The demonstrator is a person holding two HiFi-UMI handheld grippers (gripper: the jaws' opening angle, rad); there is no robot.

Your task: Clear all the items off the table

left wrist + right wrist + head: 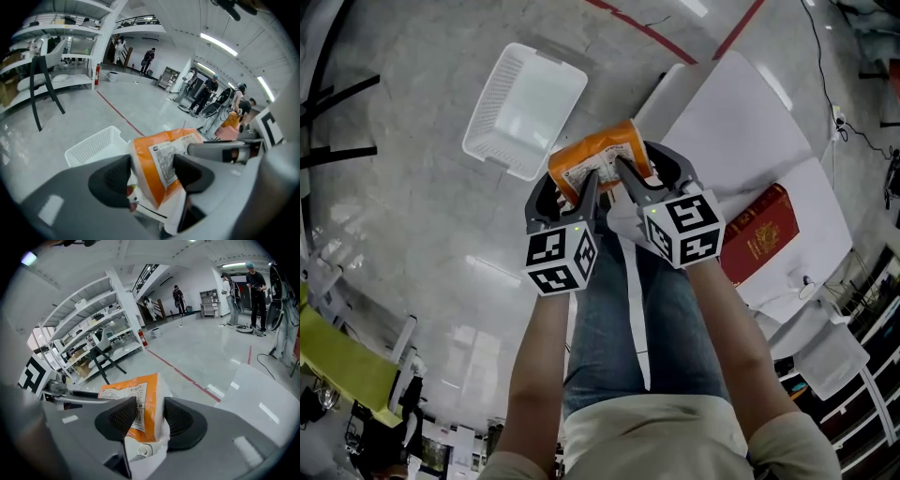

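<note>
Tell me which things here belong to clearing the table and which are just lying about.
Job: orange-and-white plastic packet, clamped by left gripper and right gripper; red book on white table; white plastic mesh basket, probably.
Lying about: black chair, white shelving.

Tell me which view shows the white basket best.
Head view: the whole white basket sits on the floor, seen from above. Left gripper view shows only part; right gripper view, none.

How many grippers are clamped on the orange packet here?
2. The left gripper grips the orange packet at its left end, the right gripper at its right end, near the white basket. Neither is hidden.
</note>
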